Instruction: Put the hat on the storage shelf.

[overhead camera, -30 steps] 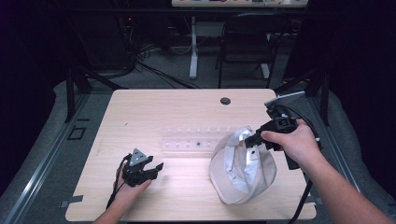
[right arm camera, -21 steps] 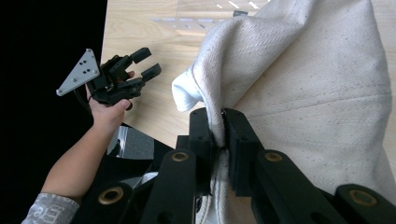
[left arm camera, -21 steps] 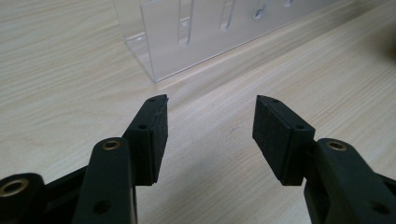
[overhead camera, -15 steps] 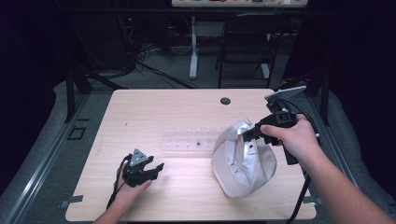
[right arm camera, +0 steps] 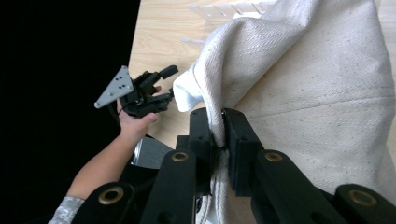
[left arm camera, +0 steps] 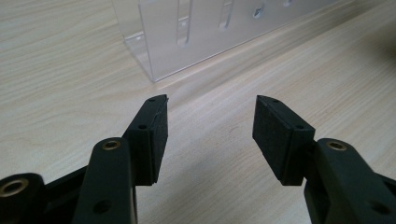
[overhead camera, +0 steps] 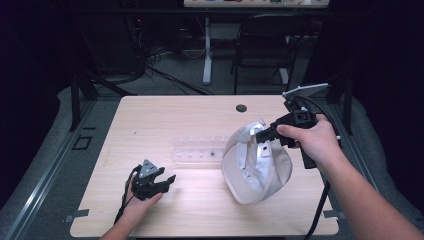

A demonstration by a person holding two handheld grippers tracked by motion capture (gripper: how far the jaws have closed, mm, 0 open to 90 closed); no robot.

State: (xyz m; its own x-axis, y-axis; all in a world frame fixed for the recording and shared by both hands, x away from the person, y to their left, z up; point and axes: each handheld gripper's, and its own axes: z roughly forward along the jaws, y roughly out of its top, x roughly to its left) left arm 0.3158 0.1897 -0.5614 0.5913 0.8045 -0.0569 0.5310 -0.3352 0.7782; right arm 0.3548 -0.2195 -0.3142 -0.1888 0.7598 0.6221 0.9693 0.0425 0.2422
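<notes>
A cream cloth cap (overhead camera: 257, 165) hangs above the right part of the table, its inside facing the camera. My right gripper (overhead camera: 261, 132) is shut on the cap's upper edge; in the right gripper view the fabric (right arm camera: 299, 84) is pinched between the two jaws of that gripper (right arm camera: 217, 140). My left gripper (overhead camera: 162, 181) rests low over the front left of the table, open, with bare wood between its jaws. In the left gripper view its pads (left arm camera: 158, 135) stand wide apart in front of a clear plastic rack (left arm camera: 196, 32).
The clear plastic rack (overhead camera: 197, 150) lies in the middle of the wooden table (overhead camera: 165, 120). A round dark grommet (overhead camera: 241, 108) sits near the far edge. A chair (overhead camera: 265, 45) and cables stand on the floor beyond the table.
My right gripper has lifted the cap higher and a little toward the far right. The left gripper has stayed where it was.
</notes>
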